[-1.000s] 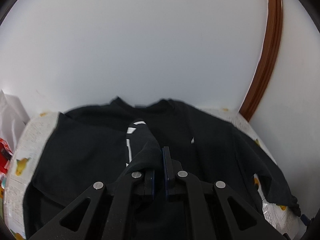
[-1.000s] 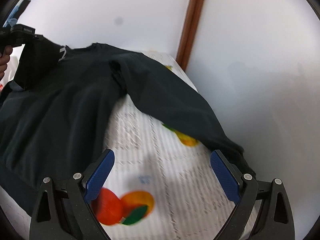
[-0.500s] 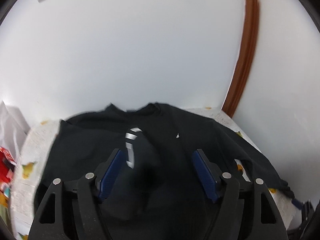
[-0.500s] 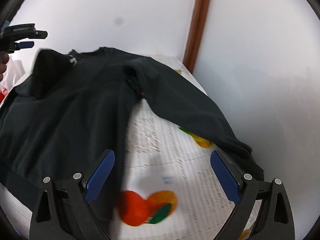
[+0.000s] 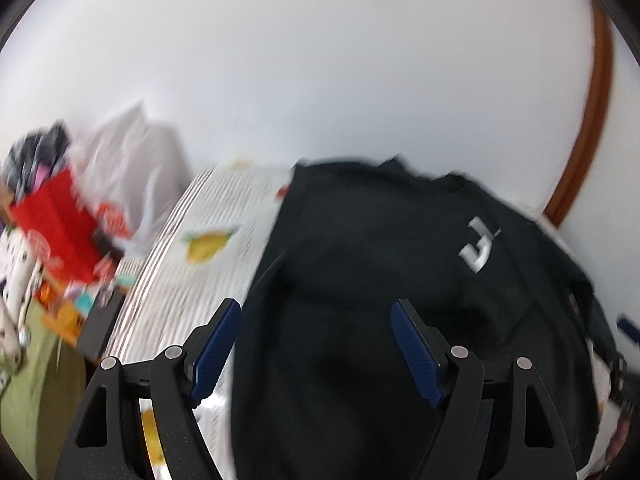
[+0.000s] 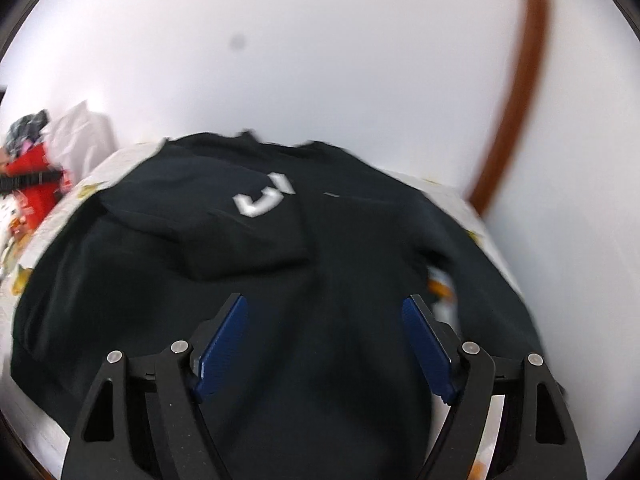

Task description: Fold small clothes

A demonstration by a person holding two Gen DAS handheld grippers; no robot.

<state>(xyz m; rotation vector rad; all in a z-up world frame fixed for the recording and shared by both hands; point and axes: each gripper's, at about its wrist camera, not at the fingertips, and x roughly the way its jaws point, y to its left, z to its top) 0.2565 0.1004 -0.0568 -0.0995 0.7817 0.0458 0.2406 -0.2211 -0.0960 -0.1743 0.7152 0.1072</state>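
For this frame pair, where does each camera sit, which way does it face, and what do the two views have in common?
Left wrist view: sits on the left gripper, facing forward and down at the black shirt and the fruit-print cloth under it; its blue-padded jaws stand apart, holding nothing.
Right wrist view: sits on the right gripper, facing forward and down over the shirt's middle; its jaws are closing, nothing pinched between them.
Shared: the shirt with its white lettering, a white wall, brown trim, a red box.
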